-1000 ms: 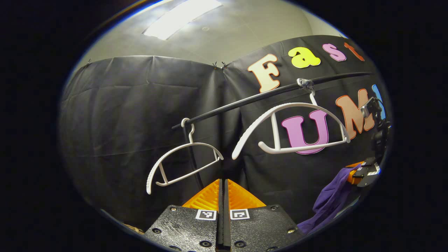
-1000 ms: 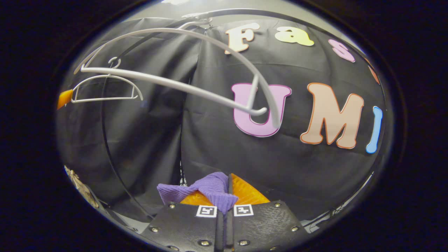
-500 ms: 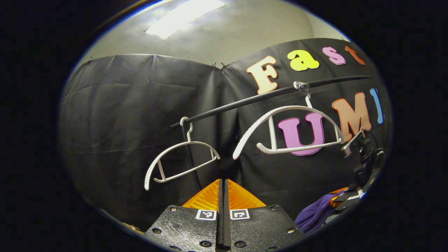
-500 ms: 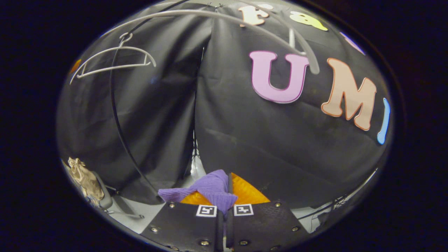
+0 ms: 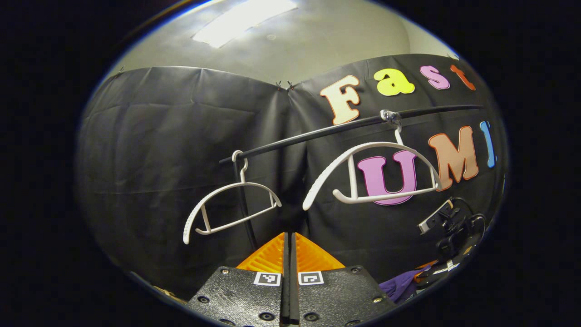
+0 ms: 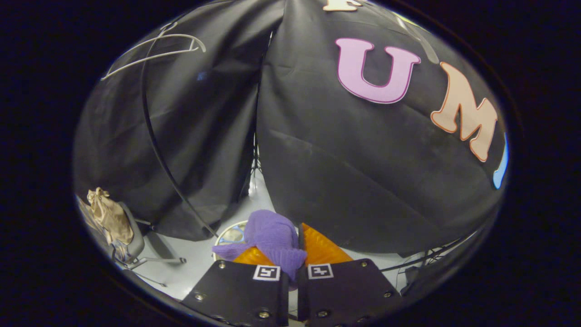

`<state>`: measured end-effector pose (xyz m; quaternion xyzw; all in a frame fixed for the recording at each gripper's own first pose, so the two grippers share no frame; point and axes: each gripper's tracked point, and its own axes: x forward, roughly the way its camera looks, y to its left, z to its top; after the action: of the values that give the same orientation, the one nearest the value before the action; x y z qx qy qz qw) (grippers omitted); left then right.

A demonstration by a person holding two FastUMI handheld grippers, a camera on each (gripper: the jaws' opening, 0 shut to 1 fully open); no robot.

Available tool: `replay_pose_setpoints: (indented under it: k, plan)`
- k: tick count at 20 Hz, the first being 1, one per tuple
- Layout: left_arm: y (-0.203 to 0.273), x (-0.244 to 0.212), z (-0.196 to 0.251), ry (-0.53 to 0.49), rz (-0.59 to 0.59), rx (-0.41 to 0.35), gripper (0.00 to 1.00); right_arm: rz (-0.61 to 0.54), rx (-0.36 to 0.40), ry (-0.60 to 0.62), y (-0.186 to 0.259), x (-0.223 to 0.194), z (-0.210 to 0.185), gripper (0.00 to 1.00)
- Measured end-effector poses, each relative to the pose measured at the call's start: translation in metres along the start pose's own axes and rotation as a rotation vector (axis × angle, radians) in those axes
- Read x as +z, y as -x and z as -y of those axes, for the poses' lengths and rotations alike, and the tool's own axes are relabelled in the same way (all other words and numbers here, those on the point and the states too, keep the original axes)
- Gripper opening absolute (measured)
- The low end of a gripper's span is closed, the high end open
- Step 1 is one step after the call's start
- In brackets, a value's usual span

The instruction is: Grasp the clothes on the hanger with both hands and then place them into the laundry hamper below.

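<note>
The purple knit garment [image 6: 274, 240] is off its hanger: a bunched fold of it sits clenched between the fingers of the right tongs [image 6: 296, 247], draped over one finger. In the left gripper view the same cloth [image 5: 399, 287] hangs low at the right edge under the right tongs' body.

The left tongs [image 5: 289, 254] are pressed together on nothing, pointing up toward the rail [image 5: 345, 127], so only one hand carries the garment.

Just past the garment in the right gripper view, a round rim [image 6: 229, 234] stands on the pale floor [image 6: 199, 263]; this may be the laundry hamper, though too little of it shows to be sure.

Both white hangers, the near one [image 5: 372, 172] and the far one [image 5: 231, 206], hang bare on the rail.

The lifting-off part looks finished. What is left is to bring the cloth down over the hamper and release it there.

A chair [image 6: 131, 240] with tan cloth [image 6: 106, 218] on it stands well apart at the left.
</note>
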<state>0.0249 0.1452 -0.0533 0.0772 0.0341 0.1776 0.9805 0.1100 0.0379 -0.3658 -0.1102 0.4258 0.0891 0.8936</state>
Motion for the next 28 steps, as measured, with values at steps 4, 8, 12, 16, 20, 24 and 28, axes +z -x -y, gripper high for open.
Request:
replay_pose_setpoints:
  k: [4,8,12,16,20,24,28]
  plan:
    - [0.000,-0.002,0.000,0.004,-0.007,-0.007,0.00,-0.080,0.006,0.001,-0.003,-0.021,-0.002,0.08]
    - [-0.001,-0.004,0.001,0.006,-0.009,-0.014,0.00,-0.172,0.031,0.014,-0.007,-0.047,-0.010,0.08]
    - [-0.002,-0.007,0.002,0.010,-0.015,-0.016,0.00,-0.234,0.062,0.037,-0.007,-0.066,-0.019,0.08]
    - [-0.003,-0.010,0.003,0.016,-0.024,-0.016,0.02,-0.242,0.078,0.031,-0.008,-0.065,-0.022,0.09]
    - [-0.004,-0.011,0.004,0.035,-0.030,-0.017,0.00,-0.178,0.068,0.028,-0.004,-0.036,-0.013,0.08]
    - [-0.004,-0.013,0.008,0.053,-0.037,-0.025,0.00,-0.121,0.052,0.002,0.004,-0.013,-0.007,0.09]
    - [-0.006,-0.021,0.019,0.083,-0.064,-0.054,0.00,-0.104,0.050,-0.019,0.010,-0.008,-0.004,0.08]
